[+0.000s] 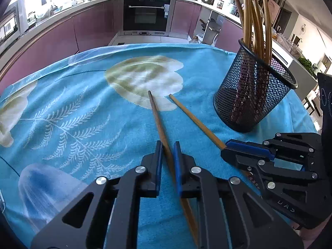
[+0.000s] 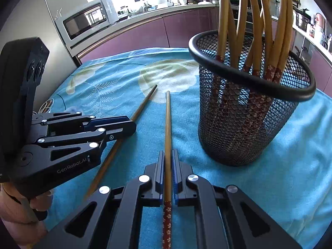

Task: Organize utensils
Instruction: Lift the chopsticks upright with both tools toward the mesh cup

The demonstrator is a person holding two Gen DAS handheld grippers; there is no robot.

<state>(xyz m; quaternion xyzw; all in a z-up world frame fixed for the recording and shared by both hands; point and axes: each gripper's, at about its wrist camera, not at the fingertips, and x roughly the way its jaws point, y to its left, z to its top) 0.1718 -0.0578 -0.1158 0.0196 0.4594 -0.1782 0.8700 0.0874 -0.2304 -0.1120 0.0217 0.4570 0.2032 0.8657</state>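
Note:
Two wooden chopsticks lie on a blue printed cloth [image 1: 83, 108]. My left gripper [image 1: 168, 145] is shut on the darker chopstick [image 1: 155, 112], whose tip points away over the cloth. My right gripper [image 2: 168, 154] is shut on the lighter chopstick [image 2: 168, 120], gripping just above its red flowered end. Each view shows the other gripper from the side: the right gripper [image 1: 225, 147] low at the right, the left gripper [image 2: 131, 123] at the left on the darker chopstick [image 2: 145, 101]. A black mesh cup [image 1: 244, 103] [image 2: 238, 134] stands upright just right of both, holding several chopsticks [image 2: 255, 31].
The cloth covers a table whose far edge drops off toward purple kitchen cabinets and an oven [image 1: 147, 14]. A microwave [image 2: 87, 20] stands at the back left. A person's hand [image 2: 12, 213] holds the left gripper's handle. A printed flower [image 1: 145, 76] lies beyond the chopstick tips.

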